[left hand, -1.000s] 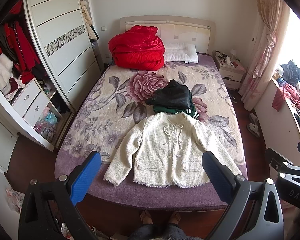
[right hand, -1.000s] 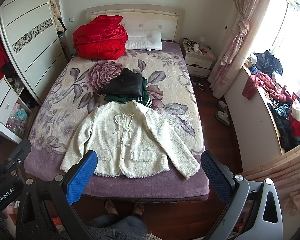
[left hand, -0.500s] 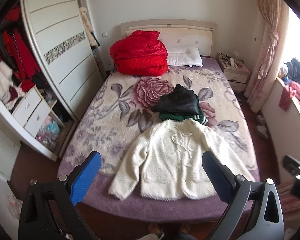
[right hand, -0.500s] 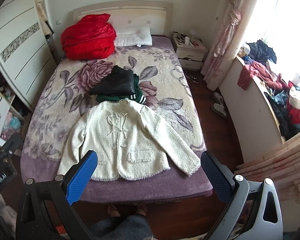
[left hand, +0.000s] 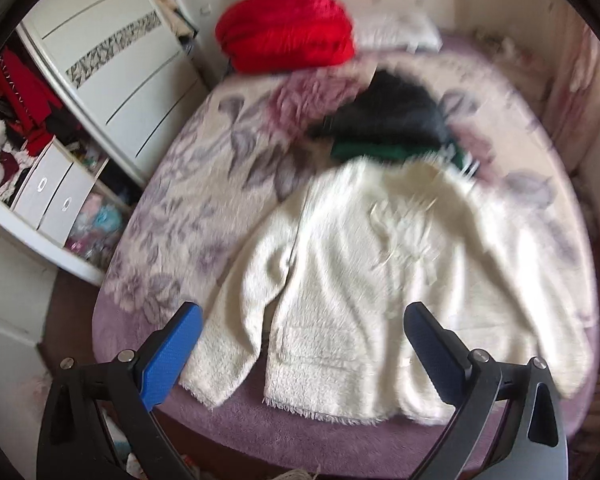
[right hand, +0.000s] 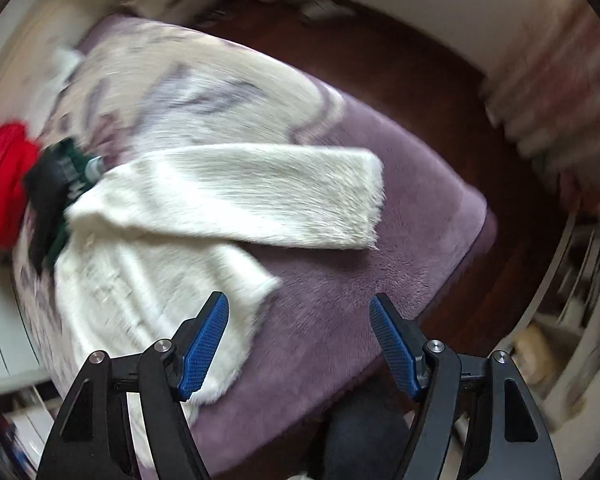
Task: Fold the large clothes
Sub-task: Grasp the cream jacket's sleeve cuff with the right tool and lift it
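Observation:
A white fuzzy jacket [left hand: 364,280] lies flat, front up, sleeves spread, at the near end of the bed [left hand: 260,432]. My left gripper [left hand: 300,344] is open and empty, hovering above the jacket's hem and left sleeve. In the right wrist view the jacket [right hand: 148,272] fills the left side and its right sleeve [right hand: 268,196] stretches across the purple blanket [right hand: 380,280]. My right gripper [right hand: 298,340] is open and empty, above the jacket's lower right corner. Both views are motion-blurred.
A folded black and green pile [left hand: 392,124] lies behind the jacket's collar. A red quilt [left hand: 288,36] and a pillow [left hand: 396,32] sit at the headboard. An open wardrobe [left hand: 40,152] stands left. Dark wood floor [right hand: 440,92] runs right of the bed.
Both grippers have dropped and moved in close over the jacket. The right gripper has swung to the right, now over the right sleeve and hem corner. Both stay open.

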